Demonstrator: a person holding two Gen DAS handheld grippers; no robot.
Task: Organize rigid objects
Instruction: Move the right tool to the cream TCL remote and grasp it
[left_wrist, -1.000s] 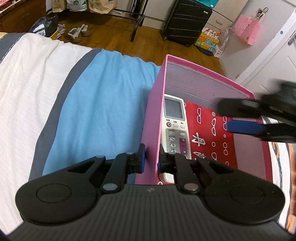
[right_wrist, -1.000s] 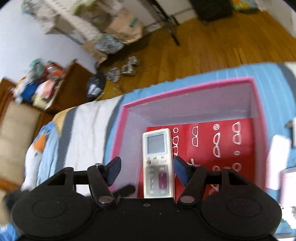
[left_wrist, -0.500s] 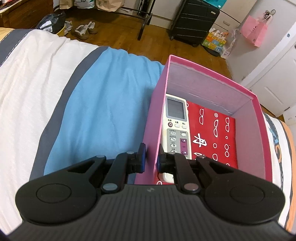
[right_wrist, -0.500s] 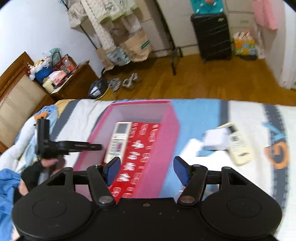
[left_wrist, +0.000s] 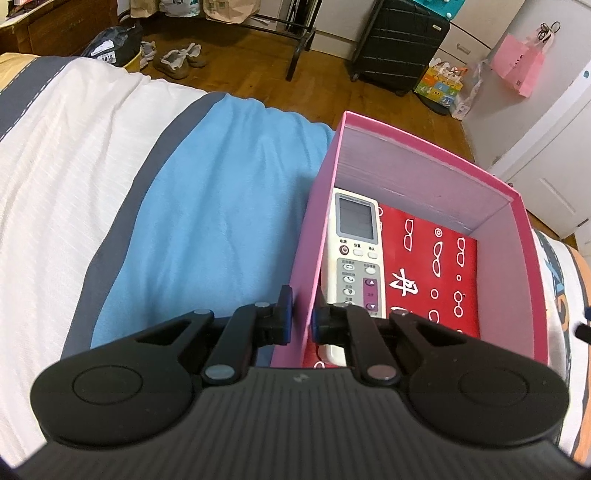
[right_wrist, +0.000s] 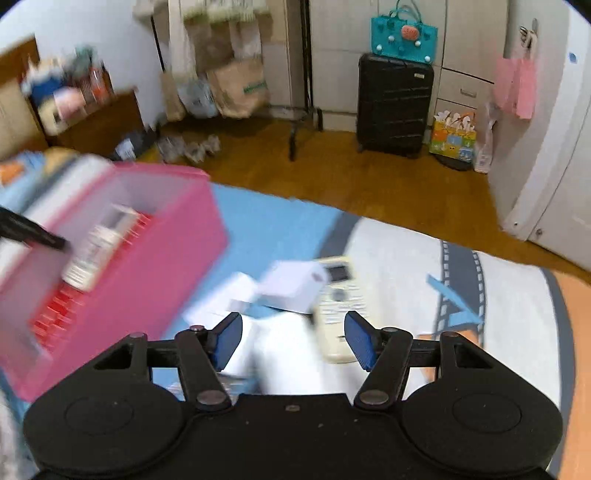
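A pink box (left_wrist: 314, 236) stands on the bed. Inside lie a white remote (left_wrist: 355, 254) and a red packet with white glasses prints (left_wrist: 436, 273). My left gripper (left_wrist: 300, 318) is shut on the box's near left wall, one finger outside and one inside. My right gripper (right_wrist: 291, 341) is open and empty, right of the pink box (right_wrist: 155, 280). Just beyond its fingers on the bedspread lie a second white remote (right_wrist: 340, 295), a white box (right_wrist: 291, 286) and other white items, all blurred.
The bedspread has white, grey and blue stripes (left_wrist: 207, 206). Beyond the bed's far edge is a wooden floor (right_wrist: 369, 181) with a black suitcase (right_wrist: 393, 103), shoes (left_wrist: 177, 61) and bags. White cabinet doors (right_wrist: 554, 147) stand at right.
My right gripper has swung from above the pink box to the right, over the loose remote and white boxes. My left gripper has stayed clamped on the box wall.
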